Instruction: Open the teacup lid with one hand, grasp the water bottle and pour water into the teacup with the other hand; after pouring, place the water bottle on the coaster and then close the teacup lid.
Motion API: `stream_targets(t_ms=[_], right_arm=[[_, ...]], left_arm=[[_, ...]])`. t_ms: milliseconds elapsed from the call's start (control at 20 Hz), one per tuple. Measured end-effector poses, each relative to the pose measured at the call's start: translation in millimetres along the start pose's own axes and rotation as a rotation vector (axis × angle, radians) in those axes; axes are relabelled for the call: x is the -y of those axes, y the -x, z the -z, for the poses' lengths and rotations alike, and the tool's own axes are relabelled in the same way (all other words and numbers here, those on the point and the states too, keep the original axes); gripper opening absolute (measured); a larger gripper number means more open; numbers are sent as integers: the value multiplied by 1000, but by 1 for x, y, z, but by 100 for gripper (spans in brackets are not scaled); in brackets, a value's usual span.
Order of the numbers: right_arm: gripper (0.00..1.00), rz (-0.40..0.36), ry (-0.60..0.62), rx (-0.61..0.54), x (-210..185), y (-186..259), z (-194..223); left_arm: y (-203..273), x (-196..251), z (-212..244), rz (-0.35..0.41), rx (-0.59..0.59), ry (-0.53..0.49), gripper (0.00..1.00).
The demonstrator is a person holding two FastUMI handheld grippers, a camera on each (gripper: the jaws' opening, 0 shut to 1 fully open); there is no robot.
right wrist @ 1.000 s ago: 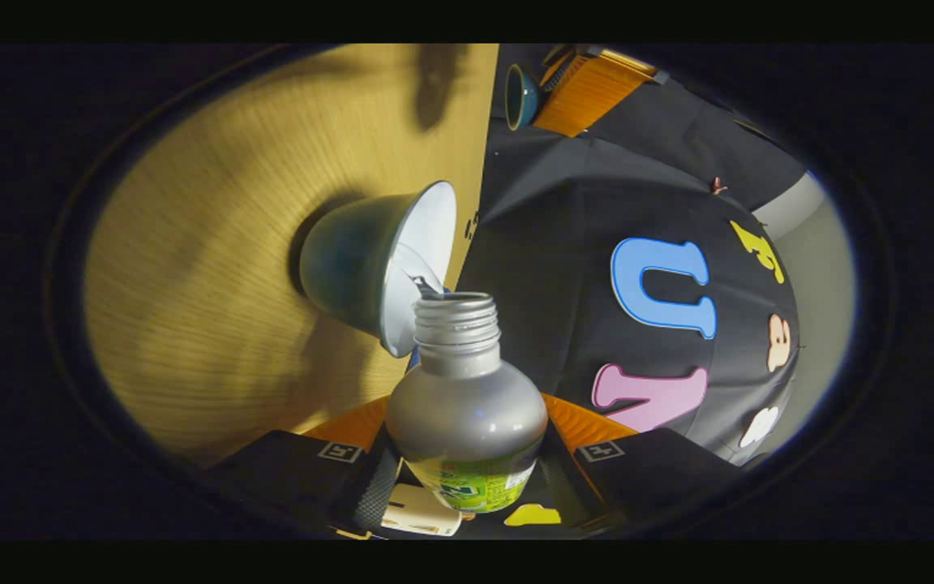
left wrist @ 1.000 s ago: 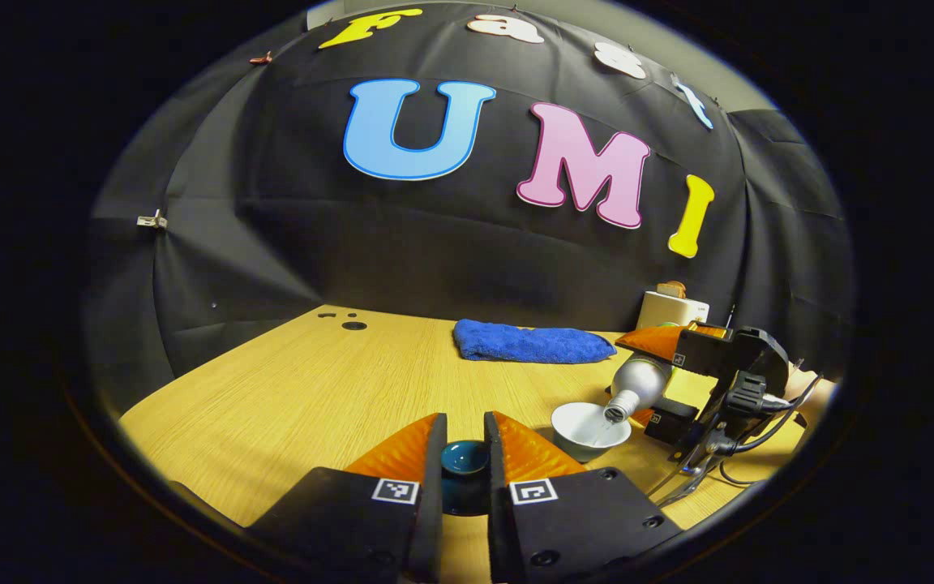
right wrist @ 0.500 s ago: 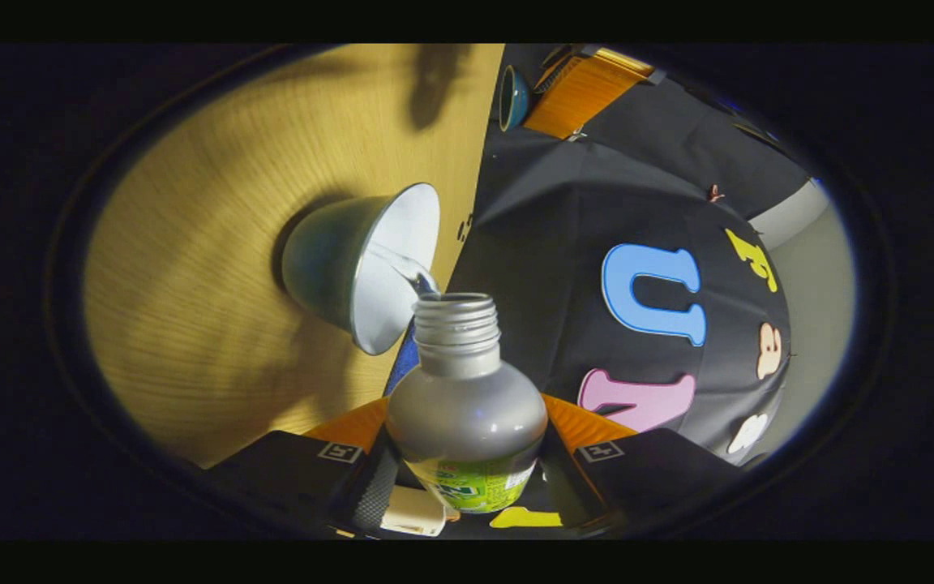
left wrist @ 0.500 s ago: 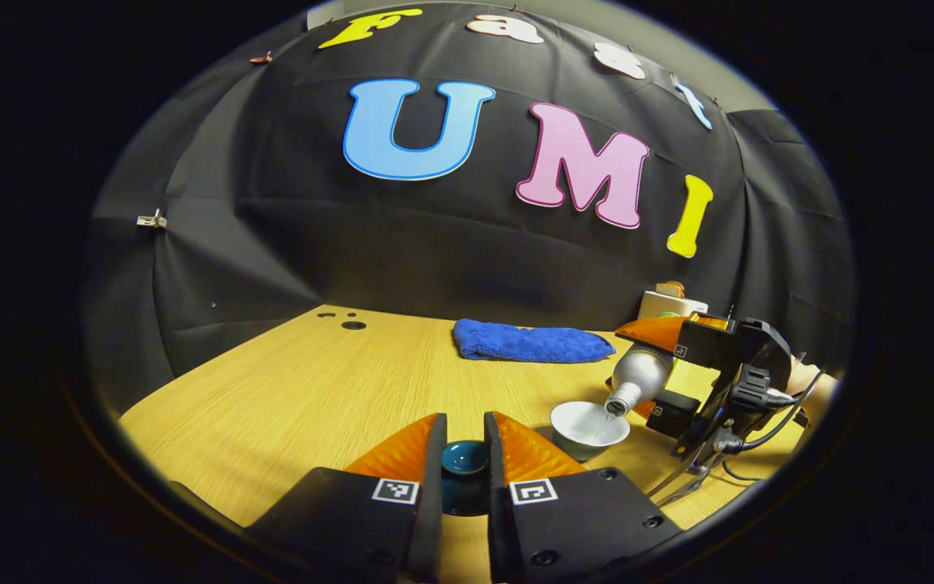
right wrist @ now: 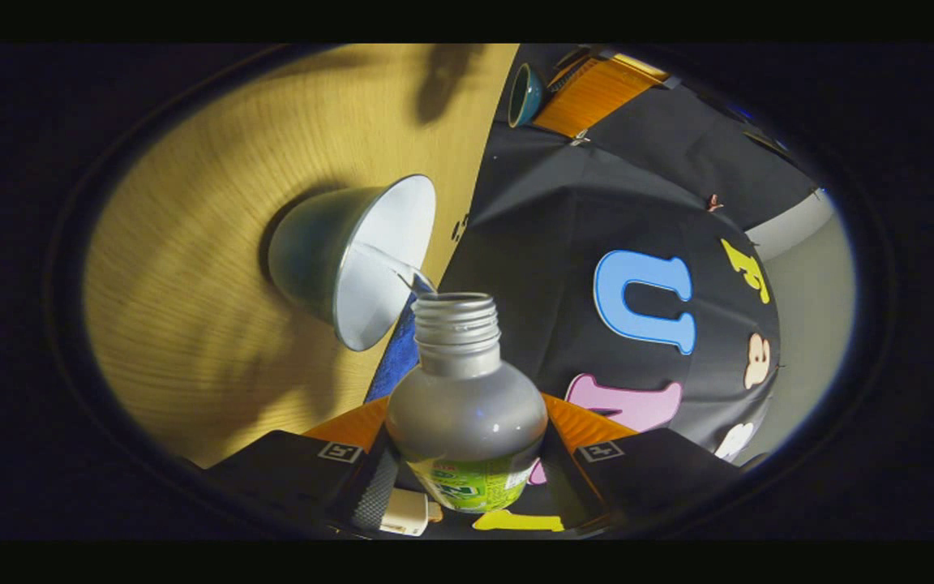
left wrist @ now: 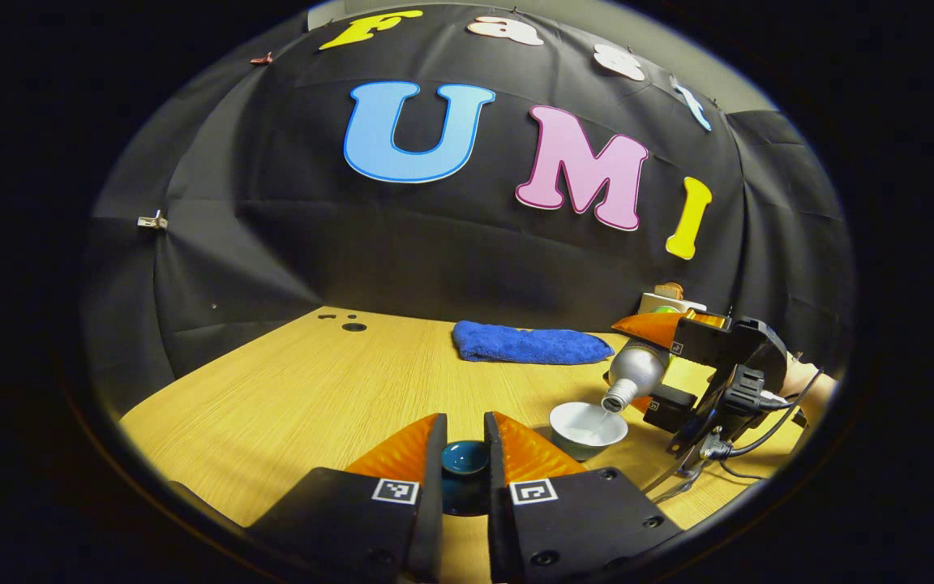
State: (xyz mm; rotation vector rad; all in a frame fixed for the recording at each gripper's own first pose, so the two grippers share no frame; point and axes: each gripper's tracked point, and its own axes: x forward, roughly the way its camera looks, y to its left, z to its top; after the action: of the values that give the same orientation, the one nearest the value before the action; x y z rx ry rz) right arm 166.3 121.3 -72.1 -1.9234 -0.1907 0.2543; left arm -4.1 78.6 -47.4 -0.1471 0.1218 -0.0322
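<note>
On the near right of the wooden table (left wrist: pixel 289 389), the teacup (left wrist: pixel 588 427) stands open and upright, white inside, with the mouth of the tilted water bottle (left wrist: pixel 634 375) just above its rim. A thin stream of water runs from the bottle's threaded neck into the cup, seen clearly in the right gripper view. The right gripper (right wrist: pixel 467 454) has its two fingers pressed against the sides of the silver bottle, low on the body near the green label. The left gripper (left wrist: pixel 464 466) is nearly closed, its fingers clamped on the dark teal teacup lid (left wrist: pixel 464 458), which it holds off to the left of the cup and a little nearer, apart from it. A blue folded towel (left wrist: pixel 530 344) lies farther back on the table, and a small white box (left wrist: pixel 670 303) sits at the far right beyond the bottle.

By my reading, the lid is off and the pour is under way, so the task is roughly at its midpoint. What remains is to right the bottle, set it on the coaster, and put the lid back on the cup. I cannot make out the coaster with any certainty.
</note>
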Motion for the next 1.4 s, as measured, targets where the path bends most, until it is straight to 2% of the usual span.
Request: stream_targets(t_ms=[50,100,250,300,450,500,550,650,700,800,850,900,1000,1050,1250,1300,1400], right_arm=[[80,-1,5,2,0,-1,0],[80,1,14,2,0,-2,0],[80,9,47,11,0,-1,-4],[81,13,54,12,0,-1,-4],[81,21,53,11,3,-4,-2],[84,26,58,10,5,-4,-1],[84,31,62,11,7,-6,-1],[77,43,64,13,10,-4,-2],[81,51,73,14,13,-5,-2],[81,53,82,10,12,-7,-1],[84,49,83,10,10,-7,-1],[81,48,90,11,10,-8,-1],[81,49,103,13,10,-6,-1],[81,52,105,12,11,-6,-1],[81,56,110,15,11,-5,-2],[77,55,110,14,11,-6,-1],[81,55,111,12,12,-6,-1]], left_arm=[[1,0,1,2,0,1,24],[1,1,0,4,1,2,27],[2,1,-2,7,6,2,24],[1,1,-2,7,5,2,27],[2,1,-1,8,4,4,27],[1,2,-2,8,4,4,27],[2,2,-2,8,3,4,27],[2,1,-2,10,5,6,27],[2,1,-2,12,4,8,24],[3,2,-2,15,5,10,27],[3,3,-3,16,5,9,27],[3,4,-3,18,5,8,27],[3,4,-4,17,7,6,24],[4,3,-4,16,7,7,27],[3,6,-4,21,4,9,27],[3,6,-4,21,4,9,27],[5,6,-5,21,6,4,24]])
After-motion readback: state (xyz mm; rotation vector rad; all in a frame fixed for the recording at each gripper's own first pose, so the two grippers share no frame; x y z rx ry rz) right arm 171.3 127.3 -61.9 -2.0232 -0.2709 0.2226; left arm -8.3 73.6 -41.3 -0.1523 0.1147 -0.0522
